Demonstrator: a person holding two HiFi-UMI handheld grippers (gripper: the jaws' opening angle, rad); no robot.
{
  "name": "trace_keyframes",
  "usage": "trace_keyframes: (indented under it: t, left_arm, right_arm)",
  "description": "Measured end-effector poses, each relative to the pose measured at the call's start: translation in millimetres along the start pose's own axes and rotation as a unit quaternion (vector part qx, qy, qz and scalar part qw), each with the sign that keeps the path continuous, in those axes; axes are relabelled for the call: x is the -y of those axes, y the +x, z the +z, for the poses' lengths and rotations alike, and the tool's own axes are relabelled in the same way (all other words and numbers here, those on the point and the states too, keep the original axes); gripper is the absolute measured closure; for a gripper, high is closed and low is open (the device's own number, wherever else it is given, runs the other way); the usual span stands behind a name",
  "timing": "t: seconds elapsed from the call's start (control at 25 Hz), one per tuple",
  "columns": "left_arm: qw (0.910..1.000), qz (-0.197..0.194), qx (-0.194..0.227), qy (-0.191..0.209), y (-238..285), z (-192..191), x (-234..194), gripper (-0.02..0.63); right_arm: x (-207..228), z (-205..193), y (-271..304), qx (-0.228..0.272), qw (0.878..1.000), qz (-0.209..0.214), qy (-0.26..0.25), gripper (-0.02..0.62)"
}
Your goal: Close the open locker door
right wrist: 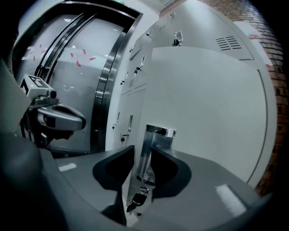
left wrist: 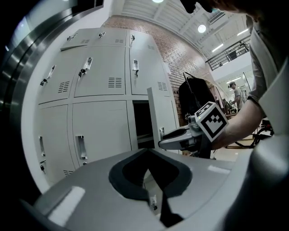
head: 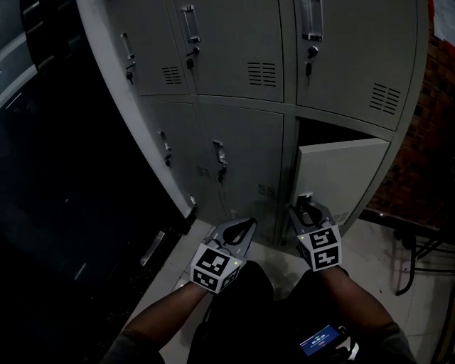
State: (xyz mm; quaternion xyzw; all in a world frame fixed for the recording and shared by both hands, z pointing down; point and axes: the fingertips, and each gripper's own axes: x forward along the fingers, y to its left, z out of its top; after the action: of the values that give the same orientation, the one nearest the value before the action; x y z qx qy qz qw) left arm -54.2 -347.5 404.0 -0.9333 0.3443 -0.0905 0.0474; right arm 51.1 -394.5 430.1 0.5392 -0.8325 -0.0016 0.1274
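Beside open locker door (head: 340,178) — closed lockers (head: 242,163)

1. A grey steel locker bank (head: 234,64) fills the upper middle of the head view. Its closed doors have vents and handles.
2. A red brick wall (head: 426,142) runs down the right edge of that view, beside the lockers.
3. The pale tiled floor (head: 377,242) shows at lower right and looks glossy.
4. A black tubular frame (head: 414,250) stands on the floor at the far right.
5. The left side is dark. In the right gripper view a glass panel (right wrist: 67,85) sits there in a curved steel frame (right wrist: 106,85), with red tape strips (right wrist: 81,57) on the glass.
6. In the left gripper view, the top of the frame shows a slatted ceiling (left wrist: 149,8) with a round ceiling lamp (left wrist: 202,28) and strip lights (left wrist: 222,46). An upper-level railing (left wrist: 226,56) is at upper right.
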Motion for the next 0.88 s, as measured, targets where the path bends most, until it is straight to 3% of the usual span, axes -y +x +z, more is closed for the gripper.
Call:
trace_keyframes:
  t: [0.48,0.64,0.72,0.88]
  left_arm:
    - [0.9993,0.031,0.002,-0.021,-4,-4,-23,0.604]
    - [0.9990,0.041,-0.008,-0.012,3,-15,-29,0.604]
    - [0.9985,0.051,-0.017,0.011,9,-19,-32,0.604]
    - [0.9910,0.065,-0.048,0.107,22,-24,-29,0.604]
  right_arm:
    - [19,4,40,-0.003,1.000,-0.024,0.013,0.491]
    - [25,5,49,-0.004,0.999,-0.028,0.016,0.497]
    - [30,5,52,-0.004,0.999,-0.034,0.018,0.508]
    - [40,5,62,-0.004,0.999,-0.045,0.026,0.543]
